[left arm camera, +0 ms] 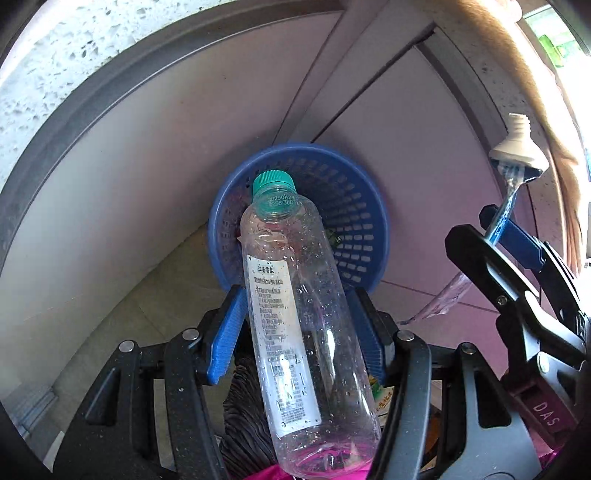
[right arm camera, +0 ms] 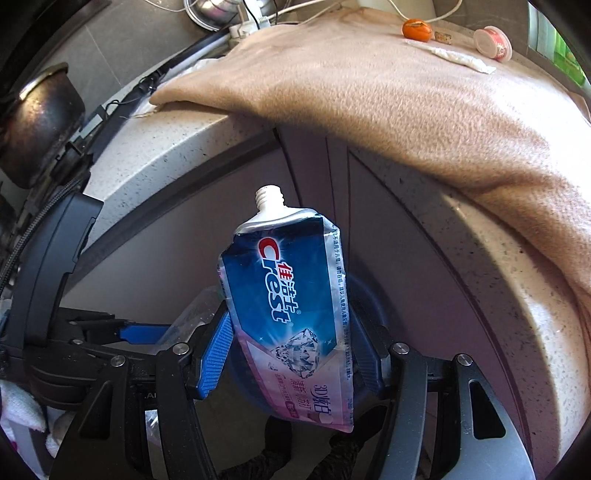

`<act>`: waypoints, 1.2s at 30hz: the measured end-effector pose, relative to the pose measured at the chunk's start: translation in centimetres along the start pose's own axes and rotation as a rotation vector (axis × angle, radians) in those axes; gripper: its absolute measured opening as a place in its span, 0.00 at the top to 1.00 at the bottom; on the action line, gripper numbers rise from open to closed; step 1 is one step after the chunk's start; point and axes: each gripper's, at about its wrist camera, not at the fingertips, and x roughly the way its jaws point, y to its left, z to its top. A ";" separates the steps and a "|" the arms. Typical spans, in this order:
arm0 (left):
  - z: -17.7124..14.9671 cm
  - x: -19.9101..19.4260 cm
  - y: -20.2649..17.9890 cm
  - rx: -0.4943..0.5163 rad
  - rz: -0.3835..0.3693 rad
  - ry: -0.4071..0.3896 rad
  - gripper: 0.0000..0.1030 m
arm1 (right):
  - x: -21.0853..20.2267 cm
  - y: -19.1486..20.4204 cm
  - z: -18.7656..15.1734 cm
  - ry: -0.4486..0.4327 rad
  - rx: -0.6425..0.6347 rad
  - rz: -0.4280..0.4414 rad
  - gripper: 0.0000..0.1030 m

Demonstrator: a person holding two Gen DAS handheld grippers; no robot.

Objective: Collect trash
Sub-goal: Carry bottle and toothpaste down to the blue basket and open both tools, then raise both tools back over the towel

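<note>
My left gripper (left arm camera: 295,325) is shut on a clear empty plastic bottle (left arm camera: 295,314) with a green cap, held above a blue perforated basket (left arm camera: 354,206) on the floor by the cabinet. My right gripper (right arm camera: 291,343) is shut on a flattened blue Crest toothpaste tube (right arm camera: 288,306) with no cap. The right gripper (left arm camera: 502,236) and the tube (left arm camera: 517,147) also show at the right of the left wrist view. The basket shows dimly behind the tube in the right wrist view (right arm camera: 369,295). Some scraps lie inside the basket.
A speckled counter (right arm camera: 166,147) runs above grey cabinet doors (left arm camera: 147,166). A tan cloth (right arm camera: 406,92) covers the counter, with an orange peel (right arm camera: 416,29), a small pink-lidded cup (right arm camera: 493,42) and a white scrap (right arm camera: 454,55) on it. A dark pot (right arm camera: 37,122) stands at left.
</note>
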 end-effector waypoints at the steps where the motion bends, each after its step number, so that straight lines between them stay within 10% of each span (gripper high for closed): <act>1: 0.1 -0.1 0.1 -0.003 0.000 0.000 0.42 | 0.2 -0.1 0.0 0.002 0.003 -0.003 0.42; 36: 1.3 -1.7 0.6 0.036 0.054 -0.048 0.34 | -1.3 -1.1 1.3 -0.006 0.020 -0.012 0.41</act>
